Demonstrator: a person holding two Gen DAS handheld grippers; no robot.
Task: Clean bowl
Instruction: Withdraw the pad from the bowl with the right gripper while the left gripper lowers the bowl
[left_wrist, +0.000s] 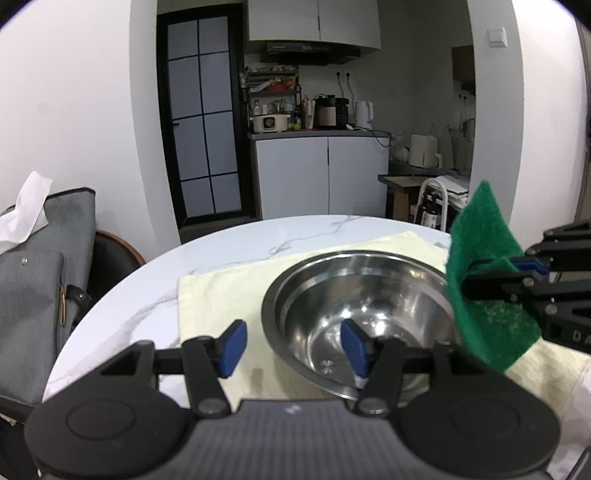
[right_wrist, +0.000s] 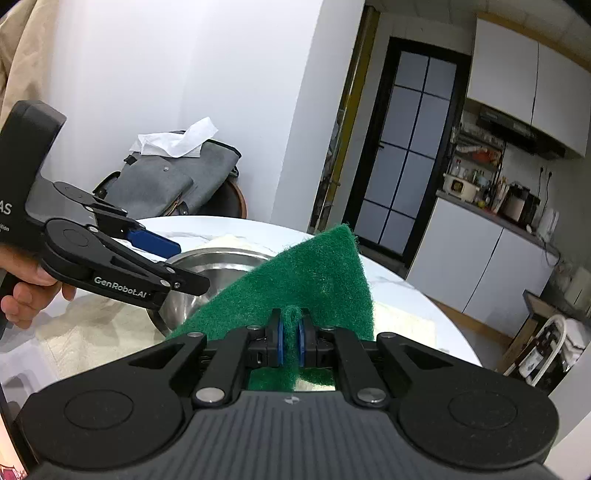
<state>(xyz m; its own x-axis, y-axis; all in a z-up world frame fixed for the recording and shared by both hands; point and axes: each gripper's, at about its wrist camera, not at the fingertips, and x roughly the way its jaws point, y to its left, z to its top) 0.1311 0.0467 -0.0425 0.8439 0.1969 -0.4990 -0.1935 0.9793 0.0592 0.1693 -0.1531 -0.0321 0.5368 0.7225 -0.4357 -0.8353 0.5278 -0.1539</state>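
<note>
Left wrist view showed the left gripper (left_wrist: 293, 347) low in the frame with its blue pads standing apart; its right pad hung over the steel bowl (left_wrist: 365, 310), its left pad over the cream cloth (left_wrist: 221, 295), and nothing was held between them. No pad pressed on the rim. The bowl stood upright on that cloth, right of centre, and the cloth lay on the white marble bench (left_wrist: 236, 240). At the right edge the right gripper (left_wrist: 467, 275) reached in — closed tight on a green scouring pad (left_wrist: 484, 258), held just above the bowl's right rim. Right wrist view showed the same pad (right_wrist: 295, 280) pinched between the two blue pads — its pointed corner stood up at the centre, partly hiding the bowl (right_wrist: 218, 273) behind it. A hand (right_wrist: 29, 291) at the left edge held the other gripper.
</note>
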